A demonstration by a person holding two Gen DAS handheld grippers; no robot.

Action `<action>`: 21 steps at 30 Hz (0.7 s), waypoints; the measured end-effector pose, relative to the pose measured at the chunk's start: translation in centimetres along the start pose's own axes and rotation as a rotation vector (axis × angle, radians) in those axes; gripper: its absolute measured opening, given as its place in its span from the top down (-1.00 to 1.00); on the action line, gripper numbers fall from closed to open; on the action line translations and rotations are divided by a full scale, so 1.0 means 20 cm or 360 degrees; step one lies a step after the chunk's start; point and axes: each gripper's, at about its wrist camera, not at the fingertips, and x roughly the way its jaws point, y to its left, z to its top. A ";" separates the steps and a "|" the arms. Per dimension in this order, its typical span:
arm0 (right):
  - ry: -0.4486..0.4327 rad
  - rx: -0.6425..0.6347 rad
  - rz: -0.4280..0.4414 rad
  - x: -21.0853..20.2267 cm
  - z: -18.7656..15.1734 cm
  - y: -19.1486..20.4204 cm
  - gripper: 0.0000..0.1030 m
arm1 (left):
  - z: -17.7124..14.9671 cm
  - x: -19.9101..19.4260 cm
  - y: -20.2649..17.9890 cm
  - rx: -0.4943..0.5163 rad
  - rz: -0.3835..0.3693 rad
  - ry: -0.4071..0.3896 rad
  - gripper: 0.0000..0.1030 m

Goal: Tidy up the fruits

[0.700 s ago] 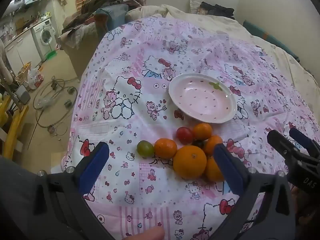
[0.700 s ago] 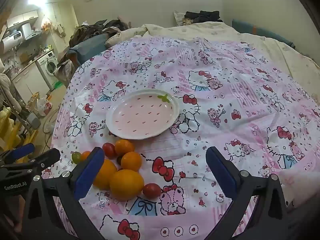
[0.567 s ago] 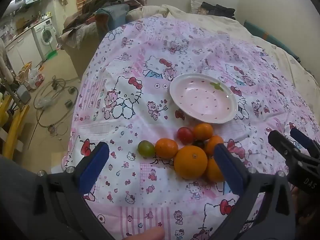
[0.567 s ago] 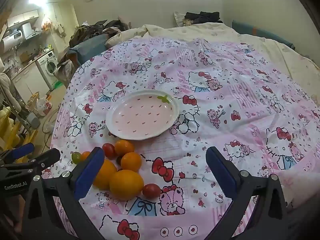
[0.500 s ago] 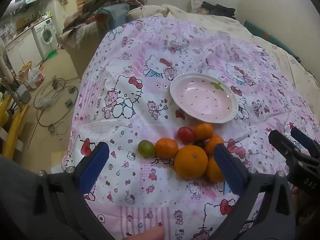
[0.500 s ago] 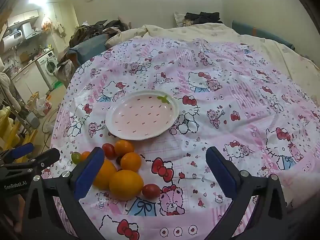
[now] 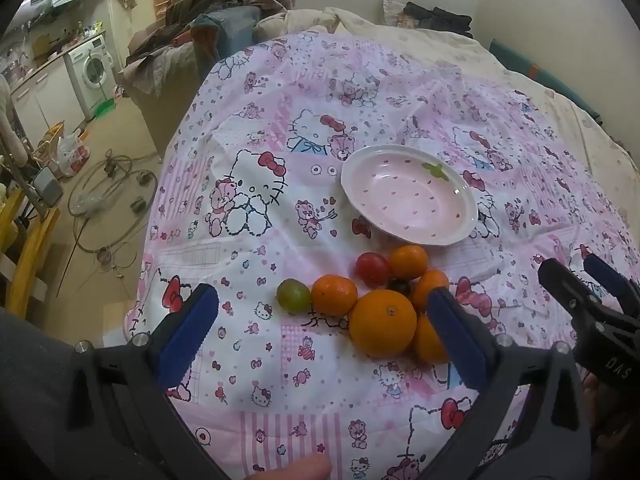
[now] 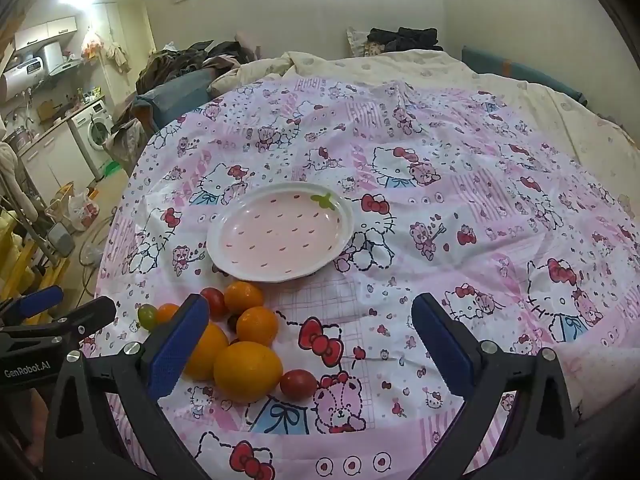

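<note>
**Op A:** Fruits sit in one tight cluster on the patterned cloth (image 7: 248, 128), just this side of the pink plate (image 7: 460, 236); plate is bare, so I judge nothing is sorted yet. From the left: green grape (image 7: 293, 295) out on its own, then a small orange (image 7: 334, 295), the red tomato (image 7: 372, 269), the big orange (image 7: 383, 323) in front.

**Op B:** Copy; my left gripper (image 7: 320, 332) hangs above them, jaws spread as wide as they go, nothing between the pads. Where would you start?

**Op A:** I'd take the grape first; it stands apart from the rest, so closing on it shouldn't nudge a neighbour; the packed oranges touch one another and would likely roll.

**Op B:** And the right gripper (image 8: 310, 336)?

**Op A:** Also wide open and empty, off to the right of the pile; the second tomato (image 8: 298, 385) lies nearest it, beside the front orange (image 8: 248, 372); I'd straddle that one from above, pads either side, and squeeze gently; the skin looks soft.

**Op B:** Agreed; lower slowly; the cloth is wrinkled and may drag.
</note>
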 end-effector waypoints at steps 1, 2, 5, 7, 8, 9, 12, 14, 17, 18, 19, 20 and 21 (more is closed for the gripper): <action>-0.0001 0.0000 0.0000 0.00 0.00 0.00 -1.00 | 0.00 0.00 0.00 0.0000 0.0000 0.0001 -0.99; 0.0000 0.0002 0.0003 0.00 0.00 0.00 -1.00 | 0.00 0.00 0.00 0.0000 -0.0001 0.0000 -0.99; 0.0001 0.0002 0.0005 0.00 0.00 0.00 -1.00 | 0.00 0.00 0.00 0.0000 -0.0002 0.0002 -0.99; -0.0001 0.0003 0.0004 0.00 0.00 0.00 -1.00 | 0.00 0.00 0.00 0.0001 -0.0002 0.0002 -0.99; -0.0003 0.0006 0.0003 0.00 0.00 0.00 -1.00 | 0.00 0.00 0.00 0.0001 -0.0002 0.0003 -0.99; 0.0000 0.0008 0.0004 0.00 0.00 0.00 -1.00 | 0.00 0.00 0.00 0.0001 -0.0002 0.0003 -0.99; 0.0003 0.0008 0.0003 0.00 0.00 -0.01 -1.00 | 0.00 0.00 0.00 0.0000 0.0000 0.0002 -0.99; 0.0004 0.0012 0.0006 0.00 0.00 -0.01 -1.00 | 0.00 0.00 0.00 0.0001 -0.0001 0.0005 -0.99; 0.0000 0.0009 0.0004 -0.01 0.01 -0.01 -1.00 | 0.00 0.00 0.00 0.0001 0.0001 0.0002 -0.99; 0.0001 0.0011 0.0005 -0.01 0.01 -0.01 -1.00 | 0.00 0.00 0.00 -0.0001 0.0000 0.0004 -0.99; 0.0004 0.0012 0.0006 0.00 0.01 -0.01 -1.00 | 0.00 0.00 0.00 0.0000 0.0000 0.0003 -0.99; 0.0004 0.0012 0.0004 0.00 0.01 -0.01 -1.00 | 0.00 0.00 0.00 0.0000 0.0003 0.0004 -0.99; 0.0003 0.0012 0.0004 0.00 0.01 -0.01 -1.00 | 0.00 0.00 0.00 0.0000 0.0002 0.0006 -0.99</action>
